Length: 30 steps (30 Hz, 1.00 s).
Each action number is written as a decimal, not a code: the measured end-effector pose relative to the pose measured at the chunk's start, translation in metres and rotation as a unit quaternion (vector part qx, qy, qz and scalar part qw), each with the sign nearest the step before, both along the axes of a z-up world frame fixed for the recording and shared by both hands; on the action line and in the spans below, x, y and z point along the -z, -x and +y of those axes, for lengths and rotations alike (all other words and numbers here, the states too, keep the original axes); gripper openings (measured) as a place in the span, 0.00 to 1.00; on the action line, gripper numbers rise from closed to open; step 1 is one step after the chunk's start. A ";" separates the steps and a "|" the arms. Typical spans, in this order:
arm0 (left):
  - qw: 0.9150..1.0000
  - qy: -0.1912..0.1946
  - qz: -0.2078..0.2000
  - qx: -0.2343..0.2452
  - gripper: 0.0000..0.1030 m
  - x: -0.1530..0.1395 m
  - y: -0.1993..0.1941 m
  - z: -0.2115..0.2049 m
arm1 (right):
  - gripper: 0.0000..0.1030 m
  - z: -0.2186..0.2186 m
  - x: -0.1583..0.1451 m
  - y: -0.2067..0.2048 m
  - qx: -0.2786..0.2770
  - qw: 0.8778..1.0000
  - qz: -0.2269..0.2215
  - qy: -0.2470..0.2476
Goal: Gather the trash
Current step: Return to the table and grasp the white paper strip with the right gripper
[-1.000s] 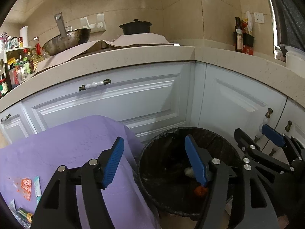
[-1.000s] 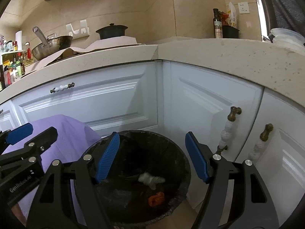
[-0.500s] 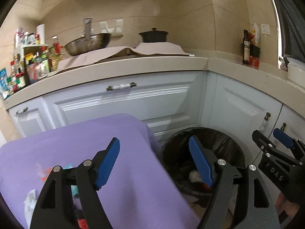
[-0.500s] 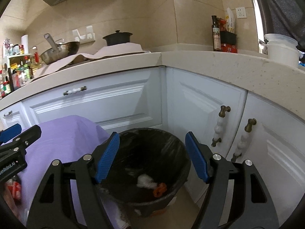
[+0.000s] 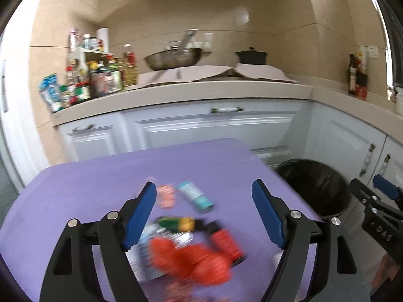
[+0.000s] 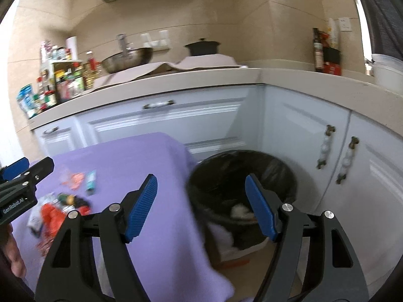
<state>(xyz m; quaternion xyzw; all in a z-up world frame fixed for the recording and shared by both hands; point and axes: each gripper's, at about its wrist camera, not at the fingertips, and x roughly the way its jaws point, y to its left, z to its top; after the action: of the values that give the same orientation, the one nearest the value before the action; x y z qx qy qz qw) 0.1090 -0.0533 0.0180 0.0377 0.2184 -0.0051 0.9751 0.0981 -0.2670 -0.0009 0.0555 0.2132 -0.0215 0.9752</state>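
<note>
Left wrist view shows the big purple surface (image 5: pixel 100 176) right under the left hand-held gripper (image 5: pixel 204 216), whose jaws are spreading wider with nothing pinched between them. The trash pile sits just below and between its blue fingers (image 5: pixel 139 214): a crumpled red wrapper (image 5: pixel 191 259) closest, a red tube (image 5: pixel 226 241) beside it, a green and yellow bottle (image 5: pixel 176 222) a bit further on, and a small teal tube (image 5: pixel 195 196) and a pink scrap (image 5: pixel 166 195) ahead. To do this step well, I think the gripper should come down over one piece, the red wrapper being nearest, close gently so nothing slides off the cloth, then carry it to the black bin (image 5: pixel 312 183) off to its right. The picture is blurry, so slow down before pinching. The right wrist view shows what the left one hides: the inside of the bin (image 6: pixel 241 176), just ahead of the right hand-held gripper (image 6: pixel 201 209), with something white (image 6: pixel 239 210) already lying in it. That gripper is spread too and holds nothing. The trash pile (image 6: pixel 53 211) lies well off to its left.
</note>
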 end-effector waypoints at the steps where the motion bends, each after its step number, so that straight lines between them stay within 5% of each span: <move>1: 1.000 -0.002 0.000 -0.006 0.74 0.001 0.004 0.006 | 0.69 0.010 0.001 0.004 -0.010 1.000 0.002 0.000; 12: 0.997 0.001 0.013 -0.080 0.74 0.025 0.052 0.080 | 0.69 0.093 0.038 0.037 -0.079 0.996 0.029 0.024; 19: 0.994 0.011 0.027 -0.104 0.74 0.039 0.067 0.107 | 0.66 0.106 0.060 0.041 -0.082 0.995 0.050 0.035; 25: 0.994 0.017 0.037 -0.104 0.74 0.048 0.077 0.108 | 0.56 0.107 0.075 0.041 -0.079 0.994 0.069 0.040; 30: 0.994 0.019 0.040 -0.096 0.74 0.051 0.080 0.104 | 0.33 0.104 0.078 0.042 -0.072 0.994 0.065 0.053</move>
<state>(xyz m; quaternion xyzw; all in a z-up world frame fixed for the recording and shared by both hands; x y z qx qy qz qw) 0.0289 0.0505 -0.0333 -0.0021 0.2595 0.0827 0.9622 0.0564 -0.1629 -0.0792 -0.0134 0.2782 0.0343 0.9598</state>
